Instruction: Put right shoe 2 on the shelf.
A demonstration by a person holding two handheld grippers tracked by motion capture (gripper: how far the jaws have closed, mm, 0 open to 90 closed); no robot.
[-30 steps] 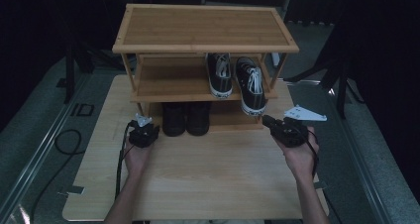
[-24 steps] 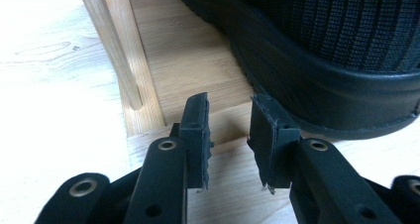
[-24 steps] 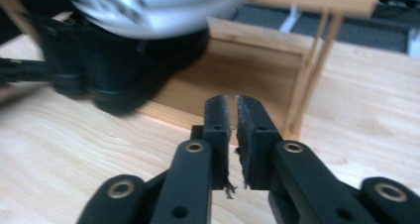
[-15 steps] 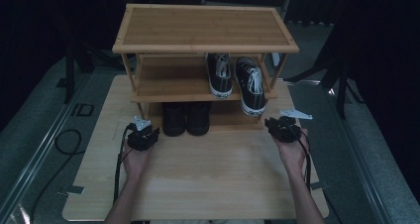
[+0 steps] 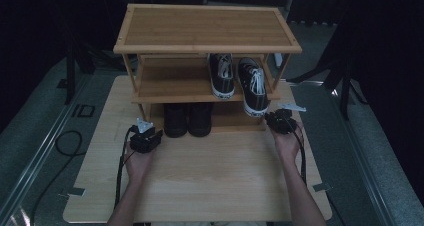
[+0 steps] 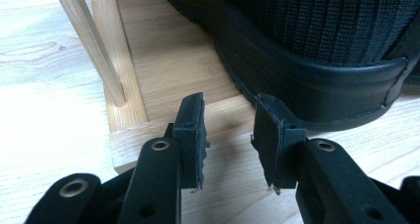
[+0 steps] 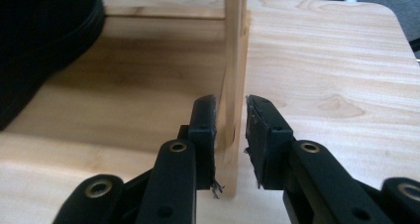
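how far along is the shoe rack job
Done: sneakers and black shoes sit on the rack. In hand: both jaws have just been opening, the right gripper around a front post, the left gripper at the bottom shelf corner. Left: likely gripping, moving the rack.

I see a pale bamboo shoe rack (image 5: 205, 31), black sneakers with white laces and white soles (image 5: 252, 86), plain black shoes (image 5: 187, 118) beneath, light wood-grain desk (image 5: 210, 176), black fingers (image 6: 193, 130).

No text, label, brand, number or sign can be read anywhere here.
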